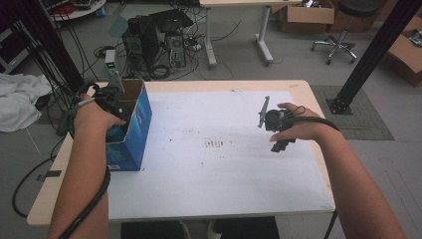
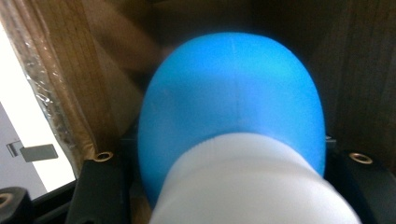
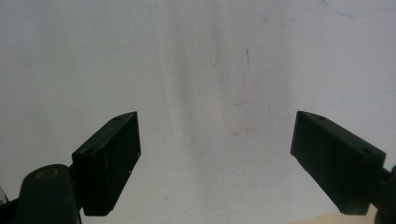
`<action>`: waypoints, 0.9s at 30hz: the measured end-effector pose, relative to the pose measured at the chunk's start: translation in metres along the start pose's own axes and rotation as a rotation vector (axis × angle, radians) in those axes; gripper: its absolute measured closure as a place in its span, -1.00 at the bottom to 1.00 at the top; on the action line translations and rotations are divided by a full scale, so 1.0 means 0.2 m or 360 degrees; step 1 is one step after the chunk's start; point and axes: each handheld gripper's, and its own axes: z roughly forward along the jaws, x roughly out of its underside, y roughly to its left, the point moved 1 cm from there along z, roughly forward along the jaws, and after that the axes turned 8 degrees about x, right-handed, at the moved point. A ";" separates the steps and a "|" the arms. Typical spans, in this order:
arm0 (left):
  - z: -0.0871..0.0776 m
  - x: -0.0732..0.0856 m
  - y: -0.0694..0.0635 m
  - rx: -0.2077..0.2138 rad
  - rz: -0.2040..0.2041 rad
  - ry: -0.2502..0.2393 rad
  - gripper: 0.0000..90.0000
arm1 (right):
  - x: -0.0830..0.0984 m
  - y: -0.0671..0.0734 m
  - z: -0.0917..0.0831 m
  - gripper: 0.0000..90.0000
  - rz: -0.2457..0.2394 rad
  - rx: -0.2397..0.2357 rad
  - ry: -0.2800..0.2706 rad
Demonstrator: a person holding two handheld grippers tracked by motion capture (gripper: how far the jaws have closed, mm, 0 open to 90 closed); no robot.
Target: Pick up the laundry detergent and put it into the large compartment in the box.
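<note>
Filling the left gripper view, a blue bottle [image 2: 231, 107] with a white cap [image 2: 247, 182] sits between the black jaws of the left gripper [image 1: 113, 102], which is reached down into the open blue cardboard box [image 1: 130, 130]; the jaws flank the bottle closely, seemingly pinching it. Brown inner walls of the box surround the bottle. Right of the box, over the stained white sheet [image 1: 214, 149] on the table [image 1: 50, 199], the right gripper [image 3: 215, 163] hovers with jaws spread wide, holding nothing.
</note>
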 end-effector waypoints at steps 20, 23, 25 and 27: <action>-0.06 0.02 -0.02 0.0015 0.0044 -0.0004 -0.26 | -0.02 0.01 -0.01 -0.65 -0.0014 -0.0002 0.0005; -0.08 0.02 -0.03 0.0012 0.0043 0.0001 -0.27 | -0.02 0.01 -0.01 -0.64 -0.0019 0.0000 0.0007; -0.09 0.02 -0.04 -0.0003 0.0047 -0.0007 -0.28 | -0.03 0.01 -0.01 -0.64 -0.0018 0.0002 0.0004; -0.11 0.03 -0.04 -0.0005 0.0051 -0.0003 -0.30 | -0.03 0.01 -0.01 -0.64 -0.0022 0.0002 0.0001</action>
